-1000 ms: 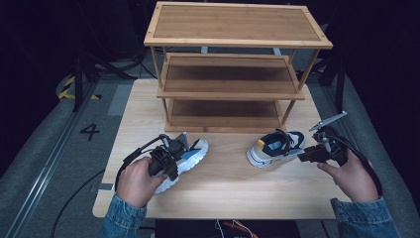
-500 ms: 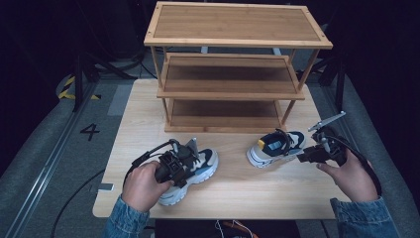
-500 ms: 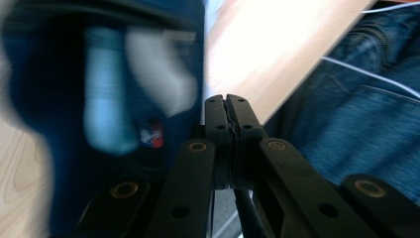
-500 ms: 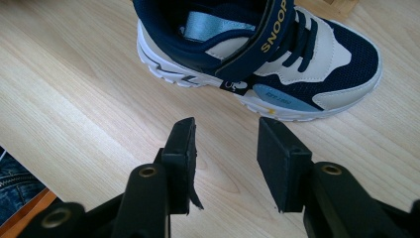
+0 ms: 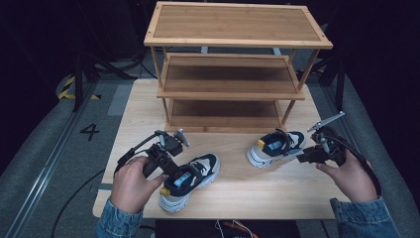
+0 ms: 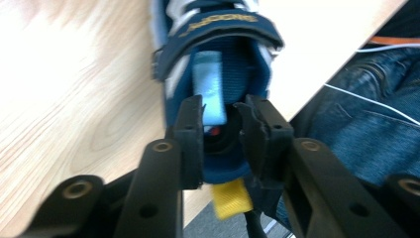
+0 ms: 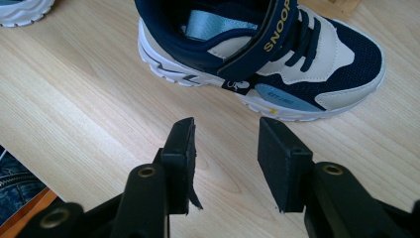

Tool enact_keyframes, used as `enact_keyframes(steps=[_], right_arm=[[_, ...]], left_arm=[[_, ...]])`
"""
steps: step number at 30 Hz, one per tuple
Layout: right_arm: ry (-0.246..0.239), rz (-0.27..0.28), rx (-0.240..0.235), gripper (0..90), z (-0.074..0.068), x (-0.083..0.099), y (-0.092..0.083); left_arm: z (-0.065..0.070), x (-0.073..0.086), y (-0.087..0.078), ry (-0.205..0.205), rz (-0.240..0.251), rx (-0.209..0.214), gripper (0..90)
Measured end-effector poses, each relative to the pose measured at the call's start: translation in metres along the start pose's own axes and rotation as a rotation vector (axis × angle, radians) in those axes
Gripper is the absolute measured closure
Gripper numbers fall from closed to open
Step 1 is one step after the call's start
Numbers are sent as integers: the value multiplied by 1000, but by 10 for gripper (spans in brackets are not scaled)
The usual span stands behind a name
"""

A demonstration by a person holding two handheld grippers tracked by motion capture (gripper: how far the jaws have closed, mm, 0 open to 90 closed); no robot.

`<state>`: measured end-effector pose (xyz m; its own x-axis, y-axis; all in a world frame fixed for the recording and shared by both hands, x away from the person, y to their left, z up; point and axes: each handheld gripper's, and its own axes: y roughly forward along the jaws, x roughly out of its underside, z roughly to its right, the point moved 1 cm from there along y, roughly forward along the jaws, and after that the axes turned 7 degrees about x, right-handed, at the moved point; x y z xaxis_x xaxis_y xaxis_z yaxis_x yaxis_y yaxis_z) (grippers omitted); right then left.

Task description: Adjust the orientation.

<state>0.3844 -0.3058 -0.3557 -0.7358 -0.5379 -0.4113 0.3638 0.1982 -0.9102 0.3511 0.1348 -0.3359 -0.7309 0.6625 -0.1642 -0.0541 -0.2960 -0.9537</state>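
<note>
1. Your left gripper (image 5: 173, 171): clamped on the heel collar of the near shoe (image 5: 190, 181), close to the table's (image 5: 138, 106) front edge.
2. Your right gripper (image 5: 303, 156): jaws apart, bare wood between it and the far shoe (image 5: 275, 147), below the rack (image 5: 233, 64).

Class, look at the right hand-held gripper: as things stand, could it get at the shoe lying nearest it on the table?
Probably yes. The right hand-held gripper is open, and bare table lies between it and the shoe, with nothing in the way.
</note>
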Motion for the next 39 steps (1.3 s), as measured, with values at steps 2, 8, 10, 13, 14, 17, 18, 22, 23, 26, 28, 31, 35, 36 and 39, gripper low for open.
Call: enact_keyframes(steps=[2, 8, 10, 13, 14, 17, 18, 22, 23, 26, 28, 31, 35, 36, 39], right_arm=[[0, 0, 0, 585, 0, 0, 0], [4, -3, 0, 578, -1, 0, 0], [2, -2, -1, 577, -1, 1, 0], [8, -4, -3, 572, -1, 1, 0], [10, -5, -1, 572, -1, 2, 0], [8, -3, 1, 570, -1, 3, 0], [9, -5, 1, 570, -1, 3, 0], [14, -4, 5, 565, 0, 5, -1], [11, -2, 6, 566, 1, 5, -1], [17, -4, 4, 566, 0, 5, -1], [12, -5, 5, 566, 0, 5, 0], [13, -9, 4, 566, 0, 5, 1], [12, -11, 2, 567, -1, 4, 2], [13, -13, 2, 567, -1, 4, 2], [11, -15, 4, 566, -1, 4, 3]], left_arm=[[-6, 1, 0, -34, 7, -5, 634], [-23, -6, 17, -42, -15, 44, 584], [-24, -10, 24, -36, -16, 52, 565], [-23, -17, 33, -23, -37, 38, 569], [-23, -19, 36, -21, -47, 32, 574], [-24, -23, 43, -29, -55, 19, 633], [-25, -24, 44, -44, -46, 26, 644], [-26, -24, 41, -60, -21, 16, 703], [-26, -24, 40, -64, -17, 13, 717], [-29, -24, 39, -79, 7, -2, 748], [-33, -23, 37, -96, 13, -1, 755], [-40, -22, 33, -135, 41, -22, 769], [-55, -21, 30, -201, 78, -57, 767], [-59, -21, 29, -214, 94, -61, 767], [-69, -22, 29, -247, 128, -53, 766]])
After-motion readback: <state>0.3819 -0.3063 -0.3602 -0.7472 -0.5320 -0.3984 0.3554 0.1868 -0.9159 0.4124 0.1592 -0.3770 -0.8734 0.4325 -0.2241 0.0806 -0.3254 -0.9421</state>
